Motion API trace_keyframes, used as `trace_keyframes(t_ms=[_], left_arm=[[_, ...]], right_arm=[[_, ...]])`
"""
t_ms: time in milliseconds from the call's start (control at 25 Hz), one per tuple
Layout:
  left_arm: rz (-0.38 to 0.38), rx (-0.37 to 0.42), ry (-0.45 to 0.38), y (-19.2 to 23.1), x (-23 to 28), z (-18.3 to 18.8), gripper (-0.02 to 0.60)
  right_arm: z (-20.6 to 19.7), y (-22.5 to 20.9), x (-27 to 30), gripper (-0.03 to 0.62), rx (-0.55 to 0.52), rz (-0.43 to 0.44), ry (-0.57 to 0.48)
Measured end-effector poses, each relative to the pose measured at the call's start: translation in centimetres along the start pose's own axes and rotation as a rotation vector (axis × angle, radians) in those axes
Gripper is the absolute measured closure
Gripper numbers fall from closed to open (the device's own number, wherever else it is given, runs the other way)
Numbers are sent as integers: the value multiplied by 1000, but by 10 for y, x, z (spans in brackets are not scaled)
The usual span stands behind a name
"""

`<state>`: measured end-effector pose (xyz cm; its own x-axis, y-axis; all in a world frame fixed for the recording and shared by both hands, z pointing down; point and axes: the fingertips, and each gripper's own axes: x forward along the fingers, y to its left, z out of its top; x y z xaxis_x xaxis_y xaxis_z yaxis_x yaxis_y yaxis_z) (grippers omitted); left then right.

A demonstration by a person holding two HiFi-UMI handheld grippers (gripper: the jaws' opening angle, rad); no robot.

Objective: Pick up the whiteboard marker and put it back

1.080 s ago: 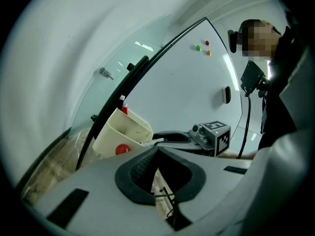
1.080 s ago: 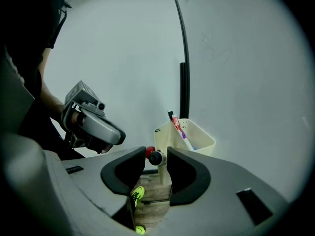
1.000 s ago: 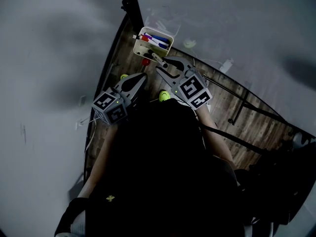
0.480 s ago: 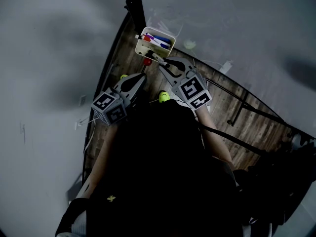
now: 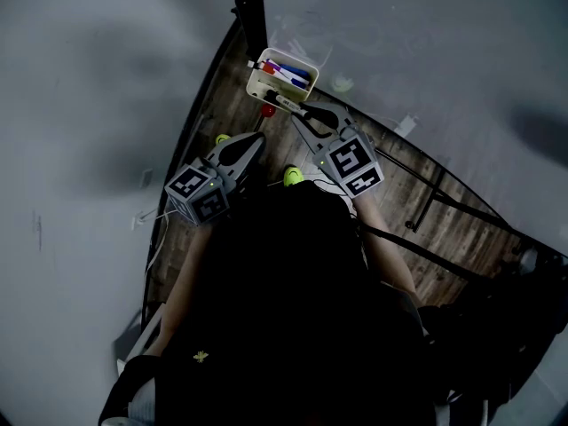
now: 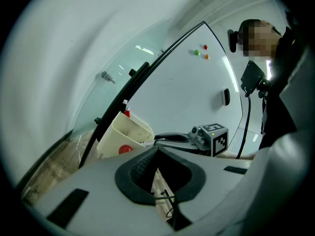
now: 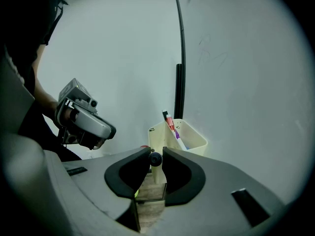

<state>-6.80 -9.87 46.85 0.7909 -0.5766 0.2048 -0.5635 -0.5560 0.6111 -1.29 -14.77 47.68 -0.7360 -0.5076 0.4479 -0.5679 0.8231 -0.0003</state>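
Observation:
My right gripper [image 5: 298, 110] [image 7: 156, 154] points at the cream marker holder [image 5: 264, 85] [image 7: 193, 140]. Its jaws have just been closing, and both pads now press on the black cap end of a whiteboard marker [image 5: 287, 103] [image 7: 155, 160], whose white barrel hangs below them. The marker is just in front of the holder's near wall. Several coloured markers stand in the holder. My left gripper [image 5: 256, 138] [image 6: 156, 150] hangs back to the left, shut with nothing between its jaws. The holder [image 6: 122, 133] also shows in the left gripper view.
A red ball [image 5: 267, 111] lies by the holder on the wooden floor [image 5: 399, 193]. Yellow-green bits [image 5: 294, 174] lie near my hands. A black upright post [image 5: 255, 7] rises behind the holder. The whiteboard [image 6: 187, 82] carries small magnets [image 6: 201, 50].
The right jaws have narrowed onto the marker's cap, which sat loosely between wider jaws a second ago. The left gripper has kept still.

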Motion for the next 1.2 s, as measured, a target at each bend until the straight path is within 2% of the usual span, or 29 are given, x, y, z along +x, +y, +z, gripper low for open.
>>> trace_keyframes(t_ms=[1200], left_arm=[[-34,62,2,-13,17,1,561]], right_arm=[[36,-3,-35,522,78,-16,-137]])
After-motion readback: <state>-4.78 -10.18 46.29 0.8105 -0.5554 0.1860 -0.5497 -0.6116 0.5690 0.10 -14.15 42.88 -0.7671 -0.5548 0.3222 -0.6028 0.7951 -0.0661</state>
